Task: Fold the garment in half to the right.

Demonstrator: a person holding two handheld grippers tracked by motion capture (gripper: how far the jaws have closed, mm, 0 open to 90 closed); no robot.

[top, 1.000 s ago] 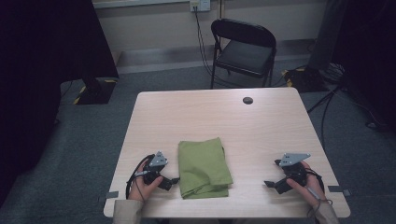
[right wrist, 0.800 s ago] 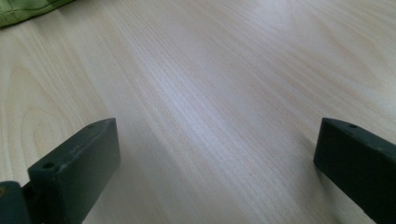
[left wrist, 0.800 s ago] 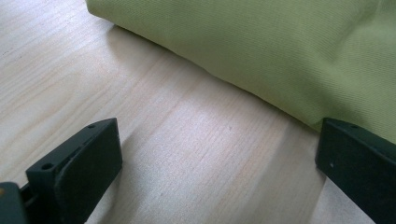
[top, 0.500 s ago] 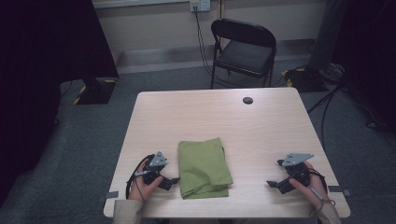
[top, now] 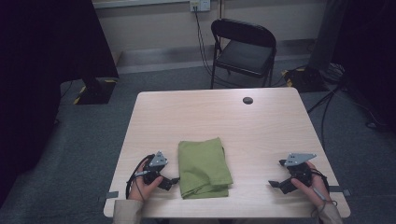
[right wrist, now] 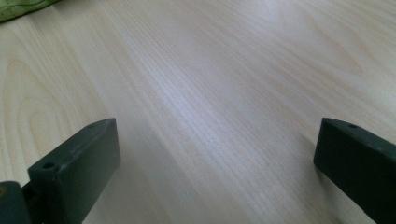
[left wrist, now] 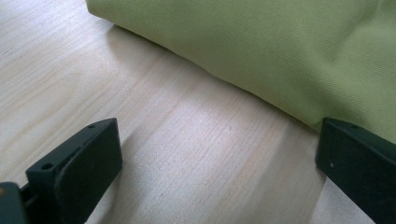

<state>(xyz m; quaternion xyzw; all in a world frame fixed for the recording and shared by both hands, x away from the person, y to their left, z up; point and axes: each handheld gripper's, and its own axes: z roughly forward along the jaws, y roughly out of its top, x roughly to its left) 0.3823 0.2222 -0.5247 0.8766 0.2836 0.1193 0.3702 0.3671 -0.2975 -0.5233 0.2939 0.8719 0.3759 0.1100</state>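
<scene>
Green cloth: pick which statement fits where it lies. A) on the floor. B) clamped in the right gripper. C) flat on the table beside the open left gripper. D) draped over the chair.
C: the cloth lies folded on the table, right beside the left gripper, whose jaws stand apart in the left gripper view with nothing between them.

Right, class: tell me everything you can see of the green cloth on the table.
The green cloth is an olive-green woven fabric, folded into a rough rectangle with layered edges at its near end. It lies flat on the pale wooden table, towards the near edge, between the two grippers. The left gripper sits open right beside its left edge, apparently not gripping it; the right gripper is well apart.
</scene>
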